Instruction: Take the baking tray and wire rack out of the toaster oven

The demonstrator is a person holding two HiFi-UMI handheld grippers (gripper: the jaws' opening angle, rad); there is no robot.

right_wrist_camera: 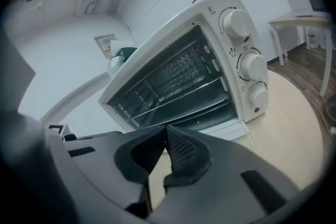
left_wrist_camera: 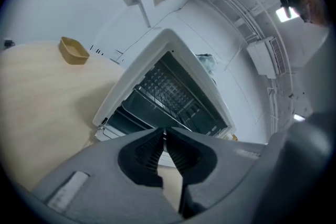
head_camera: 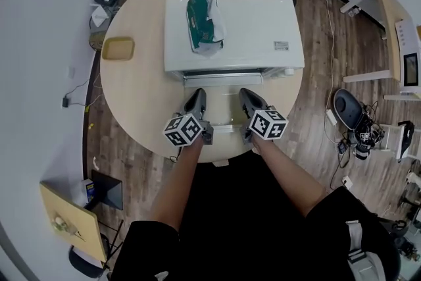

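In the head view, the left gripper point(head_camera: 196, 95) and the right gripper point(head_camera: 245, 94) sit side by side over the near edge of a round table point(head_camera: 131, 99). Both point at the toaster oven point(head_camera: 253, 29) just ahead of them, and its lowered door point(head_camera: 222, 112) lies between the two. A green pack point(head_camera: 200, 18) rests on the oven's roof, beyond the left gripper, and a small tan dish point(head_camera: 118, 48) lies well off to that gripper's left. In the left gripper view, the jaws are pressed together at their tips with nothing between them. Straight ahead of them the oven stands open. The wire rack point(left_wrist_camera: 169, 87) is inside on its rails, and a dark flat layer under it appears to be the baking tray point(left_wrist_camera: 149, 106). Both are clear of the tips. In the right gripper view, this pair of jaws is also closed tight and empty. The oven mouth lies just beyond and above them, with the rack and the tray below it seated inside and untouched. Three knobs point(right_wrist_camera: 252, 65) run down the oven's front, ahead and to the right of the jaws.
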